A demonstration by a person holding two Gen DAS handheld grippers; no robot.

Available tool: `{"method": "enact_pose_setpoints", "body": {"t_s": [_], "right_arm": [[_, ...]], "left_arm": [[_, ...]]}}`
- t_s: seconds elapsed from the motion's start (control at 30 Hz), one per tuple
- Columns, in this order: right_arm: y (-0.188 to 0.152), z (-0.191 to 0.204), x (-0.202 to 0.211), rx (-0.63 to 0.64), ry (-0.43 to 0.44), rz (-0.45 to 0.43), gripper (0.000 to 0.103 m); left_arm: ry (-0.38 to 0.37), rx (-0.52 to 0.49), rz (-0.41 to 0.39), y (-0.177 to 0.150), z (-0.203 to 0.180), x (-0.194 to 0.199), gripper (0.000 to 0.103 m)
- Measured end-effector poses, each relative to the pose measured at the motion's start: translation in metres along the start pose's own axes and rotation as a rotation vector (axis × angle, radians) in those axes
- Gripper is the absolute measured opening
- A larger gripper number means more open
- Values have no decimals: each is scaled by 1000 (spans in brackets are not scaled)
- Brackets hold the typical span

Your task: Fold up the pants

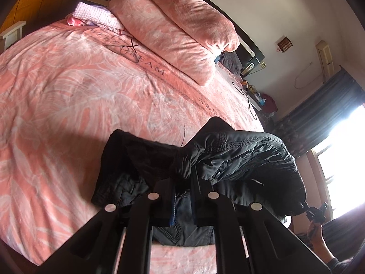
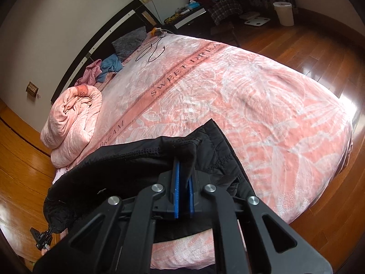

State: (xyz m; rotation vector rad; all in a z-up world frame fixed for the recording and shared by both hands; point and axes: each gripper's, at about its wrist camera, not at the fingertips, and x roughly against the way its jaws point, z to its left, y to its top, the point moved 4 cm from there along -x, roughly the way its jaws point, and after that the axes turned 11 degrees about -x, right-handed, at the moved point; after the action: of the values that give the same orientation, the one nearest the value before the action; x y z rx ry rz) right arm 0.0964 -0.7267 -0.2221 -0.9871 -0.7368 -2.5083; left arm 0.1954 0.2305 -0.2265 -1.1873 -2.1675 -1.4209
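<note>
Black quilted pants (image 1: pixel 239 159) hang bunched over the near edge of a pink bed (image 1: pixel 68 91). My left gripper (image 1: pixel 182 178) is shut on a pinch of the black cloth at the waist end, and the fabric drapes off to the right. In the right wrist view the same pants (image 2: pixel 136 166) stretch leftward from my right gripper (image 2: pixel 183 173), whose blue pads (image 2: pixel 176 189) are shut on a fold of the cloth. The other gripper (image 2: pixel 42 239) shows small at the lower left, at the far end of the pants.
A pink "SWEET DREAM" blanket (image 2: pixel 251 96) covers the bed. Rolled pink quilts (image 1: pixel 173 27) lie at the headboard side, with loose clothes (image 2: pixel 107 66) and a black cable (image 2: pixel 150 50) nearby. Wooden floor (image 2: pixel 330 34) surrounds the bed. A white bin (image 2: pixel 284 13) stands by the wall.
</note>
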Motion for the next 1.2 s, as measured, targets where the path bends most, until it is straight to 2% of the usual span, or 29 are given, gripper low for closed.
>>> {"method": "enact_pose_setpoints", "body": {"t_s": [0.2,0.33,0.4,0.43,0.57,0.63,0.7,0.8,0.83,0.9,0.97,1.0,1.07,1.1,1.2], "right_arm": [[-13,-18,3,-29,-24,-12,8],[-21,-33,8,-56,-44,-28,16],[-26,-42,12,-70,-65,-40,20],[-29,-47,13,-77,-77,-42,26],[-47,-65,6,-101,-111,-7,28],[-59,-71,0,-128,-114,10,29],[-70,-73,-5,-146,-111,25,39],[-86,-73,-9,-177,-98,43,44],[-90,-74,-8,-199,-87,47,46],[-97,-76,-5,-255,-52,51,49],[-104,-78,1,-301,-17,44,54],[-107,-80,3,-329,-3,40,56],[-111,-84,7,-403,40,33,68],[-113,-86,8,-444,68,29,70],[-116,-86,7,-534,143,34,73]], "left_arm": [[49,-52,48,-18,0,6,14],[79,-64,70,-29,4,10,17],[103,-57,87,-35,10,10,19],[112,-52,92,-38,13,11,19],[181,-12,121,-52,32,10,20],[223,22,127,-60,44,11,23],[254,54,135,-68,55,12,35],[322,89,149,-76,66,16,48],[319,105,144,-77,67,18,51],[299,124,129,-78,62,25,77],[282,120,96,-76,52,29,91],[264,119,81,-75,47,29,93],[229,133,88,-75,40,20,94],[217,147,95,-76,40,13,95],[250,190,135,-80,45,-13,96]]}}
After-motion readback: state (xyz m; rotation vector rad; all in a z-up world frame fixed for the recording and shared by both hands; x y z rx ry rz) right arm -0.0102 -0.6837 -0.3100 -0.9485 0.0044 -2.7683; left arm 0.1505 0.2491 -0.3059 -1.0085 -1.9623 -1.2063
